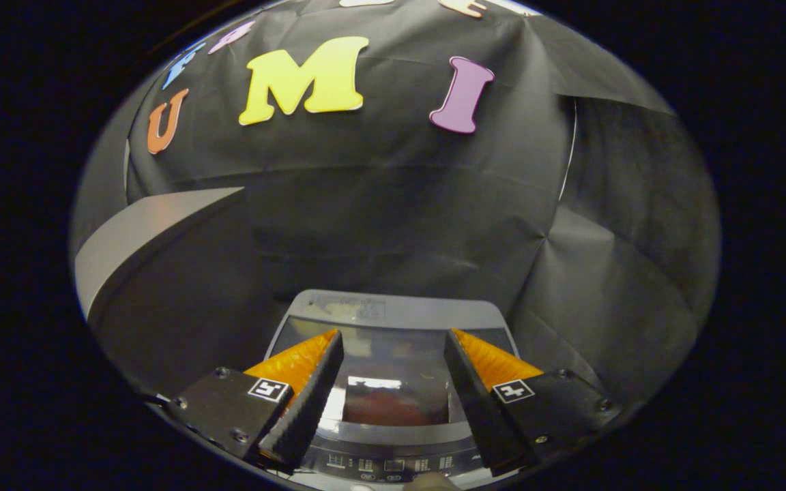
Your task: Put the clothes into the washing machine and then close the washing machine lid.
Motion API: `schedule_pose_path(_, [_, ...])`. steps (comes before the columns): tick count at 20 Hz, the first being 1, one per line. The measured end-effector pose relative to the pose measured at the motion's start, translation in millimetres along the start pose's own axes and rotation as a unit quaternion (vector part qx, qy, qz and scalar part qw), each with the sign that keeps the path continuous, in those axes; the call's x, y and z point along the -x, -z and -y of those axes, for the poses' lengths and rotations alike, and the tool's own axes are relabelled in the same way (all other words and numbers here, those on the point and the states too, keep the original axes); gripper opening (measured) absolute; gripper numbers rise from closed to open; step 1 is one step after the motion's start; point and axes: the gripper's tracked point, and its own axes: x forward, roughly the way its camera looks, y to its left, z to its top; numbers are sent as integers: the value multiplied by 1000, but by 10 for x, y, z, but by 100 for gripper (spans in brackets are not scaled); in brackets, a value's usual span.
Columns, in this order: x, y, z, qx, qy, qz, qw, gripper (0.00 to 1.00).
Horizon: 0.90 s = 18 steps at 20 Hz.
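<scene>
The washing machine (393, 308) stands below and just ahead of me, grey, seen from above. Its dark glass lid (393, 358) lies flat over the tub and looks closed. Through the glass a reddish patch (393, 411) shows, perhaps clothes inside; I cannot tell for sure. The control panel (386, 464) with small buttons runs along the near edge, under the fingers. My gripper (394, 334) hovers over the lid, open, its orange-and-black fingers (304, 372) spread wide with nothing between them but the lid below.
Black cloth walls the booth behind and on both sides of the machine. A grey slanted panel (140, 232) juts out from the left, higher than the machine. A bright reflection (374, 382) sits on the glass.
</scene>
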Motion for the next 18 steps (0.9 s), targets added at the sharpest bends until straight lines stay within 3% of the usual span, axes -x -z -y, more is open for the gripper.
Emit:
schedule_pose_path(12, [214,169,-56,-1,-11,0,1000,94])
schedule_pose_path(18, [655,304,-107,-13,-7,15,1000,94])
